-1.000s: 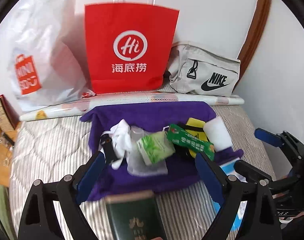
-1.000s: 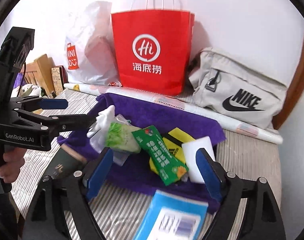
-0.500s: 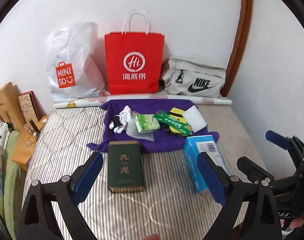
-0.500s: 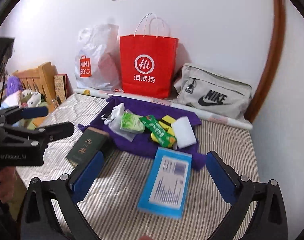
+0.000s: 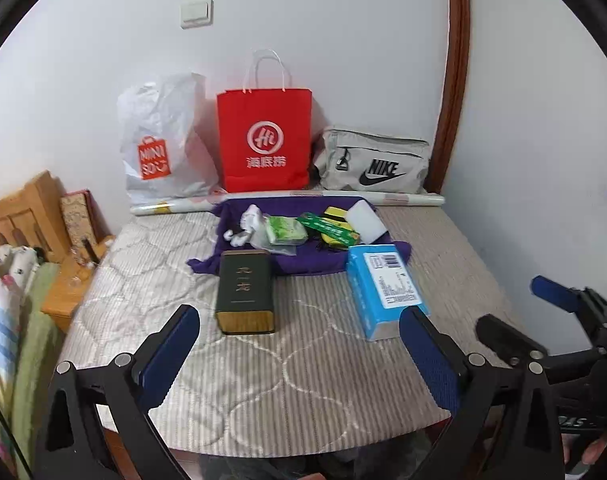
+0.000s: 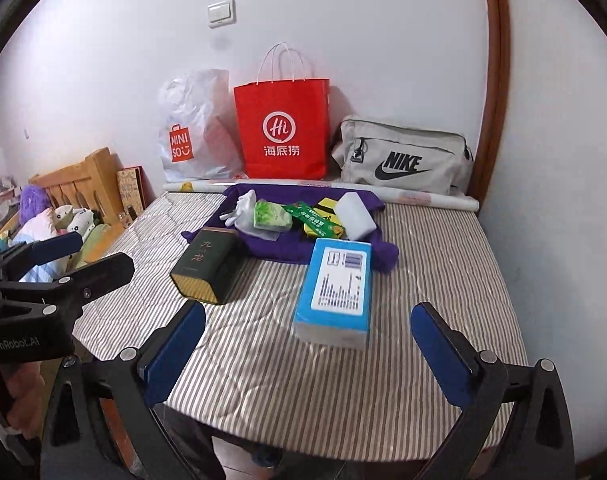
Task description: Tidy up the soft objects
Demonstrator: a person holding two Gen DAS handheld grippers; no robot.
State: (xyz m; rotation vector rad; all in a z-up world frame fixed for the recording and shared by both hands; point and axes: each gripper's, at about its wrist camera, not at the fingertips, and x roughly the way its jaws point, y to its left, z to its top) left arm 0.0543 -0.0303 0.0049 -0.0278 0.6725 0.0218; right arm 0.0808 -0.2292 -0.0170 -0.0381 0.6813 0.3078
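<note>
Against wall: NIKE pouch [image 6: 401, 158], MINISO bag [image 6: 191, 136].

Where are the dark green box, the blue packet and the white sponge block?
dark green box [image 5: 245, 286], left wrist view, on its top face.
blue packet [image 6: 337, 280], right wrist view, on its white label.
white sponge block [image 6: 355, 216], right wrist view, on its top face.

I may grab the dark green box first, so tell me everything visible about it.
The dark green rectangular box lies flat on the striped mattress, gold characters facing up and a gold-coloured end toward the cameras. It looks rigid, like card or tin, and closed. Its far end meets or overlaps the purple cloth. Neither gripper touches it.
</note>
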